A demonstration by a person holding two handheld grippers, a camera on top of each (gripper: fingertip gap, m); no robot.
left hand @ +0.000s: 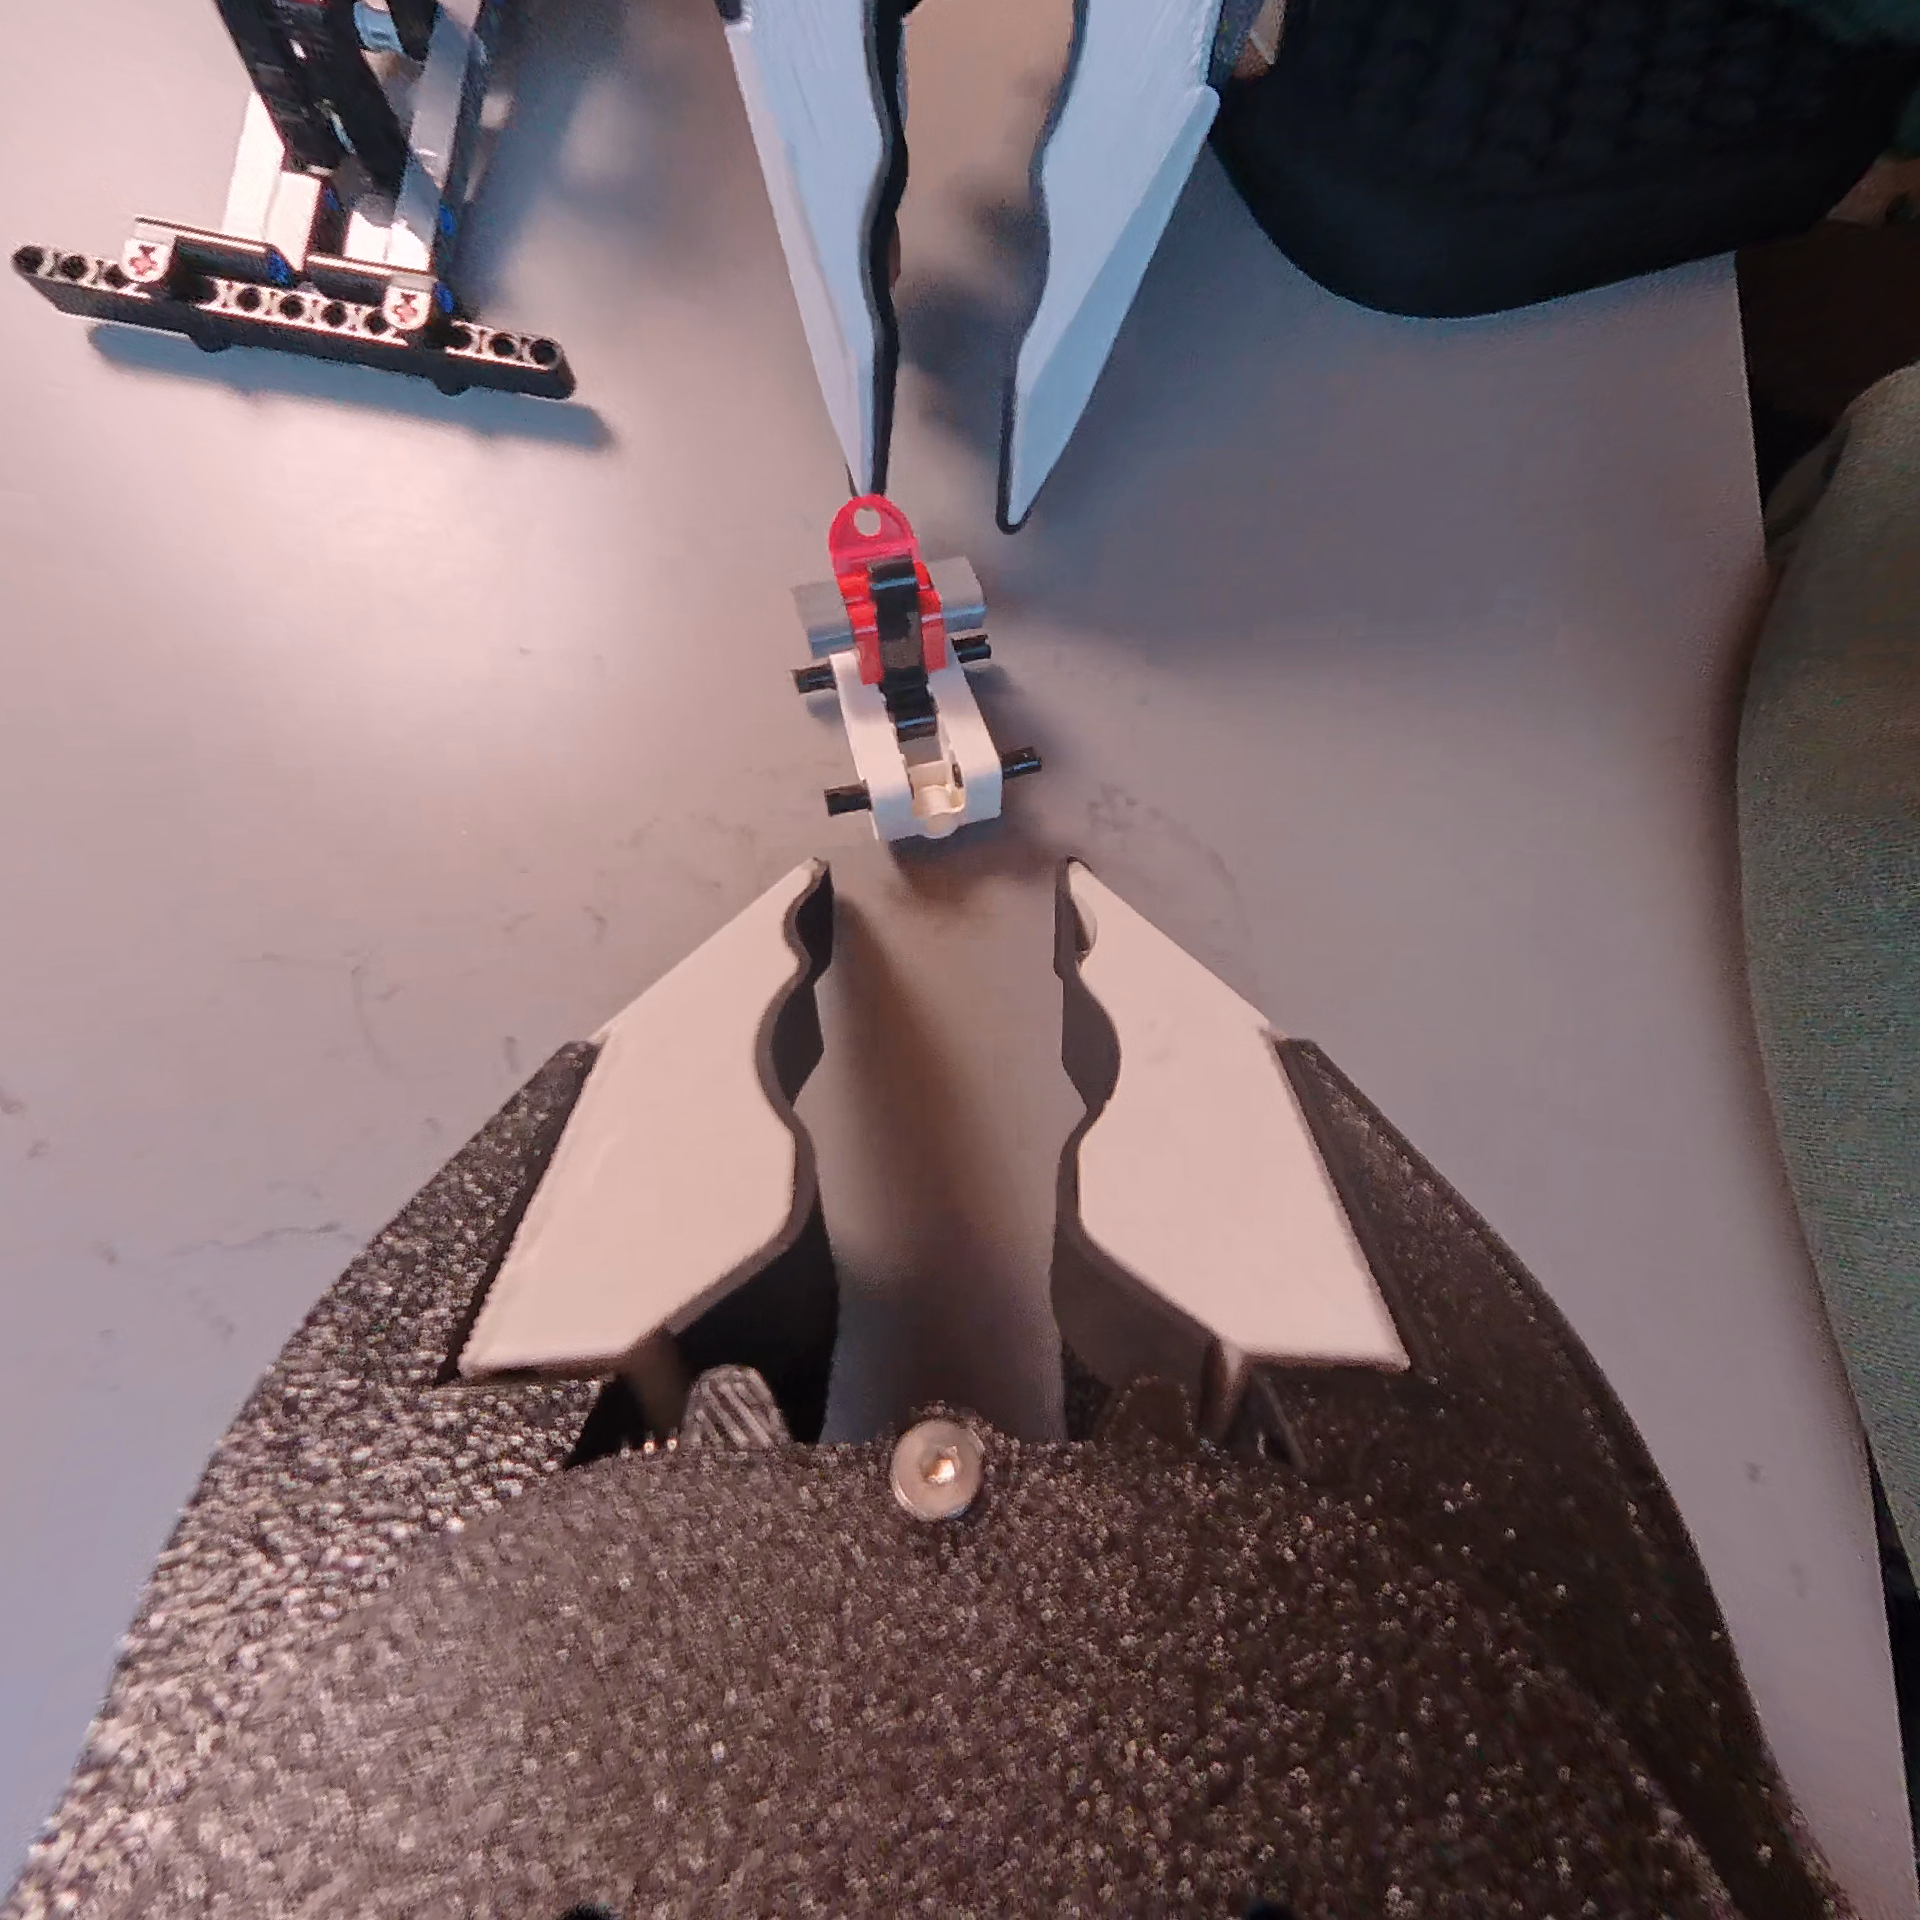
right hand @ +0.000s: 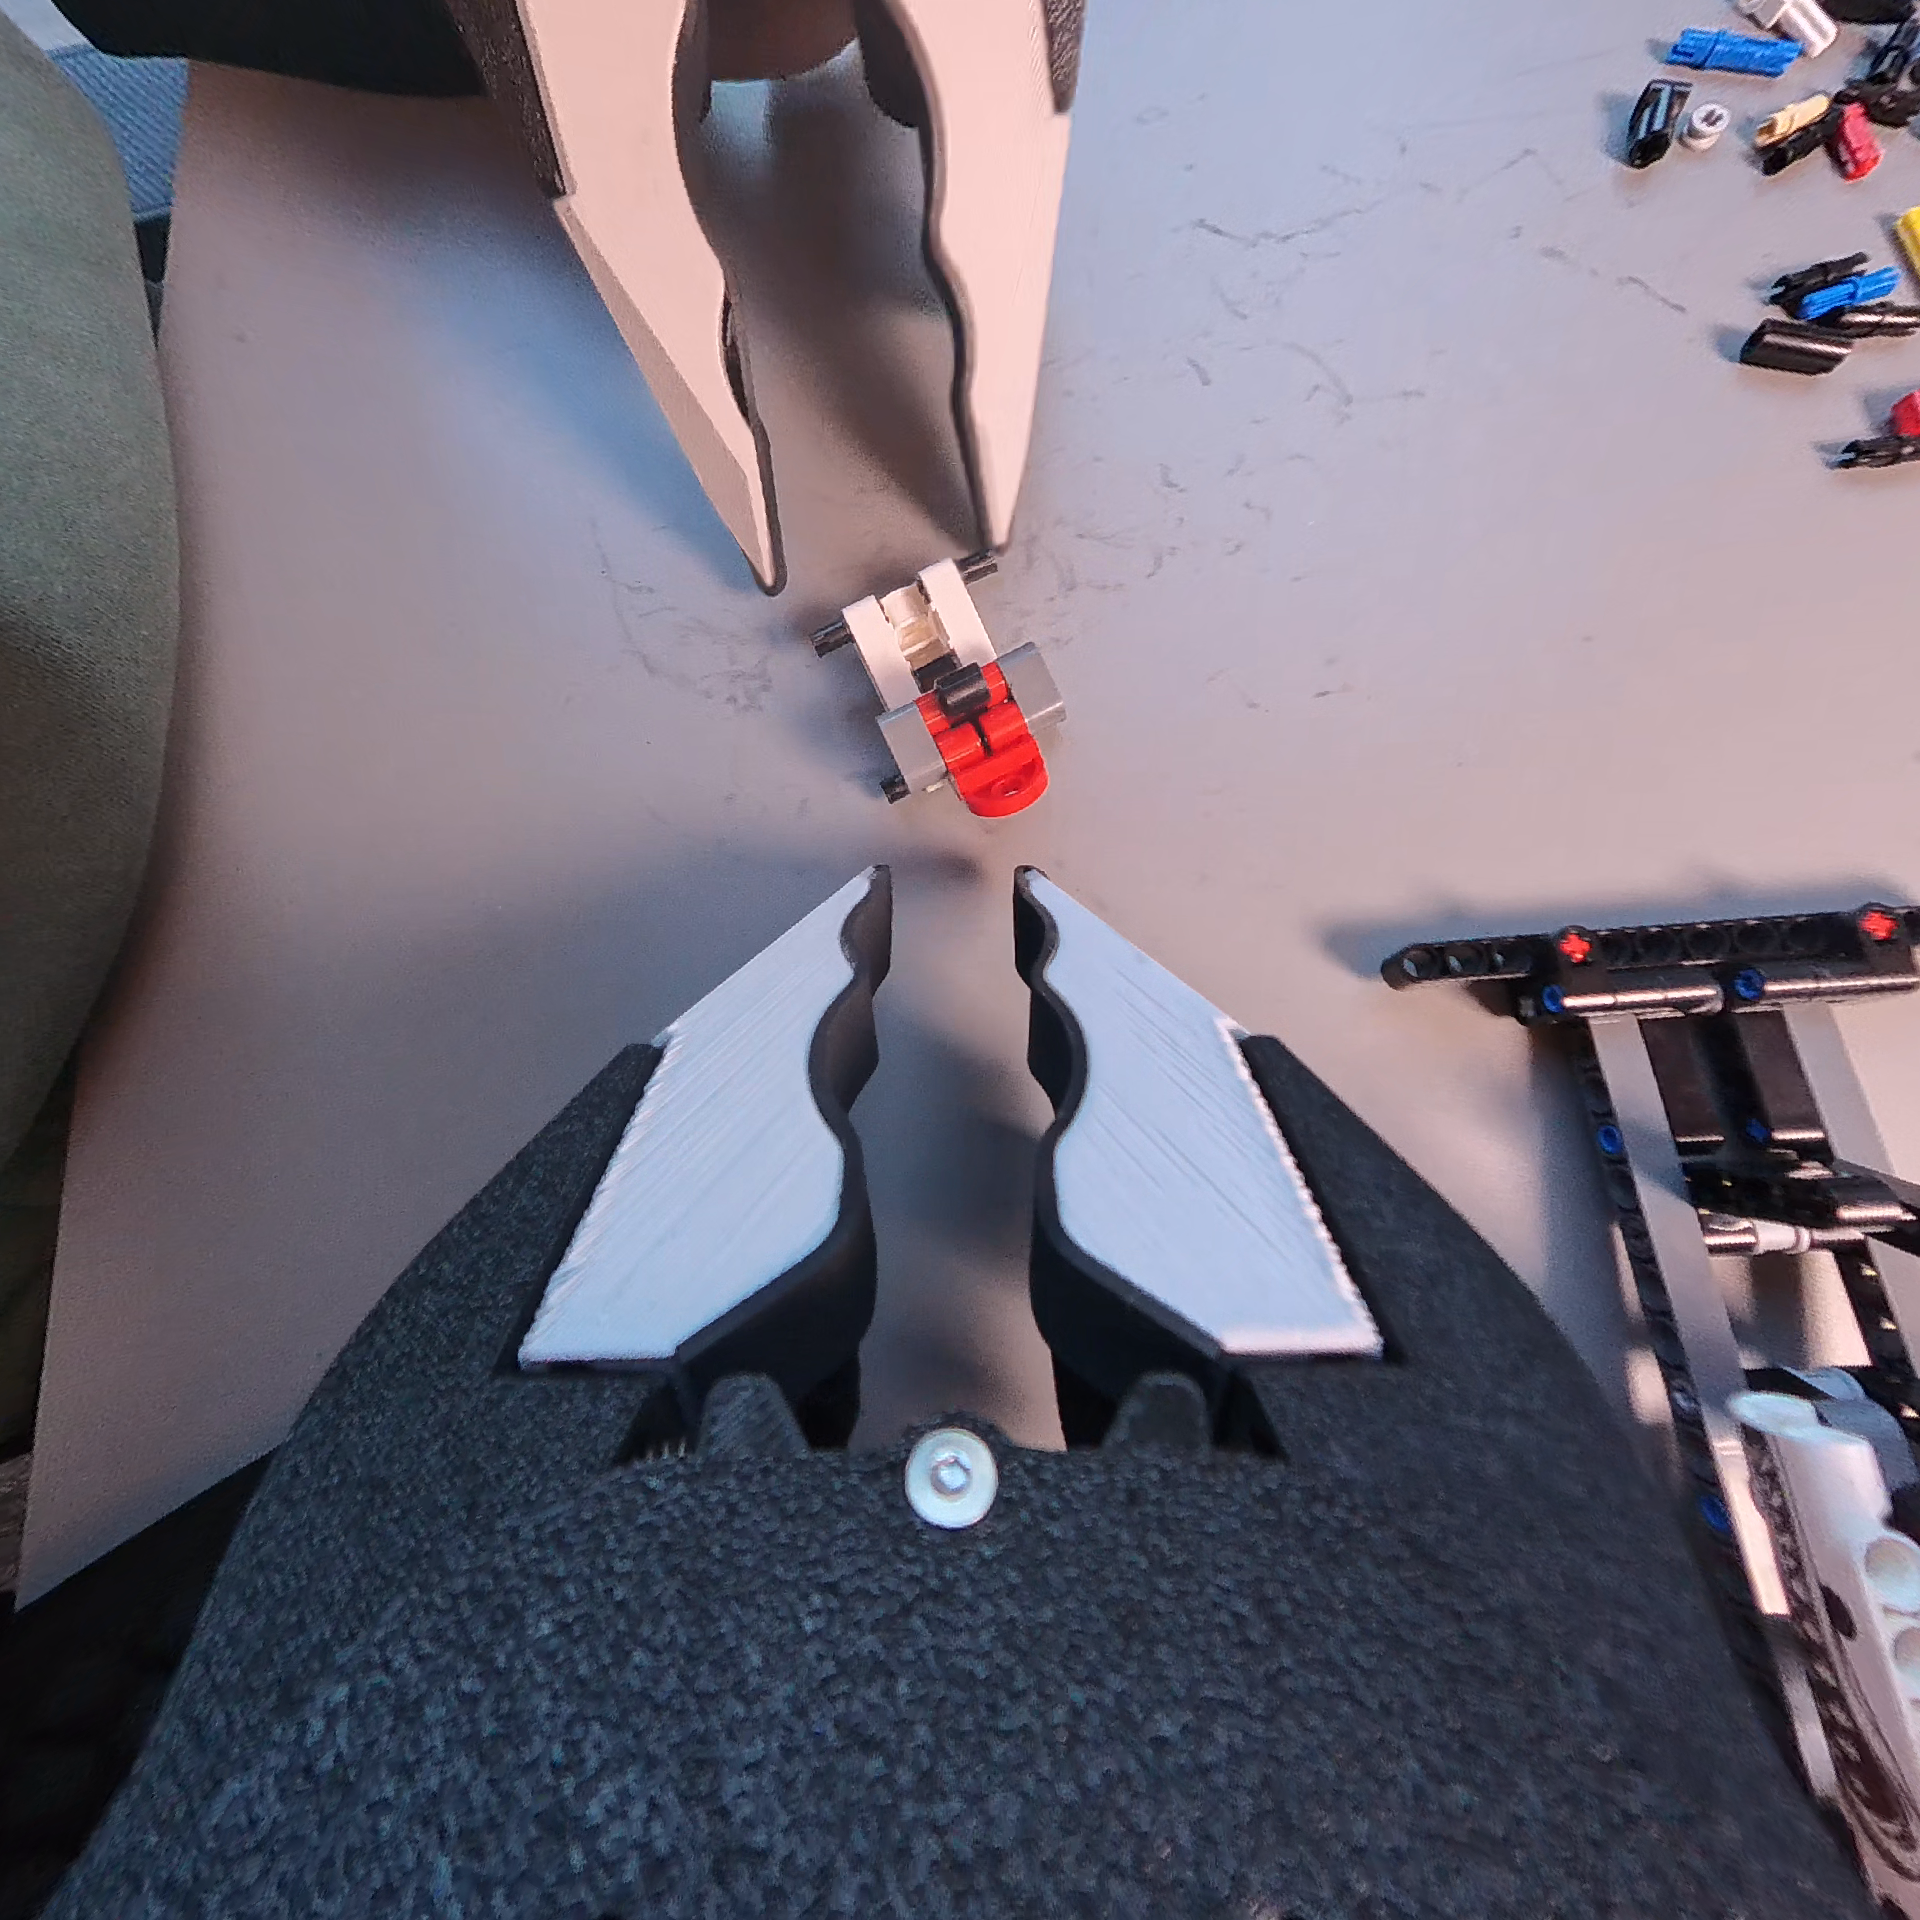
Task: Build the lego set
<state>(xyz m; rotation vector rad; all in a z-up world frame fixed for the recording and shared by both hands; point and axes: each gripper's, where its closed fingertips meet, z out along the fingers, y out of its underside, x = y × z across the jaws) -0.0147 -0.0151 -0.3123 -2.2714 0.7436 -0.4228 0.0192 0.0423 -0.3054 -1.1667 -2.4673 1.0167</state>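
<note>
Left wrist view: the left tool (left hand: 945,868) is hovering low with its fingers parted and empty, facing the right tool (left hand: 940,509), which is also gaping and holding nothing. Between their tips, a small red, white and grey lego sub-assembly (left hand: 902,686) is lying on the grey surface (left hand: 364,779), possibly brushing one right fingertip. A larger black-and-grey lego frame (right hand: 1714,1091) is resting nearby, loose lego pieces (right hand: 1808,125) beyond.
</note>
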